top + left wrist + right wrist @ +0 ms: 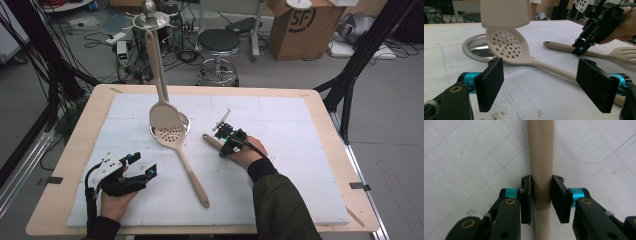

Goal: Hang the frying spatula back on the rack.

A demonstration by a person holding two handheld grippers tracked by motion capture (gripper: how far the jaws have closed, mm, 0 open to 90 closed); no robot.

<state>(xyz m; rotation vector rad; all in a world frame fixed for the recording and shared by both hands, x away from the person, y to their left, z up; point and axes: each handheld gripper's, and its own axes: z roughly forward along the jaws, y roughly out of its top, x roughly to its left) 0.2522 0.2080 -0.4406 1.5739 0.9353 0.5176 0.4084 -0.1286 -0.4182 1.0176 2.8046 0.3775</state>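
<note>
My right gripper (541,195) pinches the beige handle (541,157) of the slotted turner (624,53), pads pressed on both sides. The grip sits near the handle's end, so I judge the heavy head could sag or swivel on lifting. It lies mid-table, right of the skimmer (177,145), its long axis running from handle tip at far left to head at near right. My left gripper (137,167) rests spread, empty.

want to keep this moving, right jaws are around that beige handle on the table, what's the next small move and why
Probably lift the slotted spatula's handle straight up a little: the right gripper already has its jaws shut on it, it lies flat on the white mat, and the rack holding a hanging spatula stands beyond.
</note>
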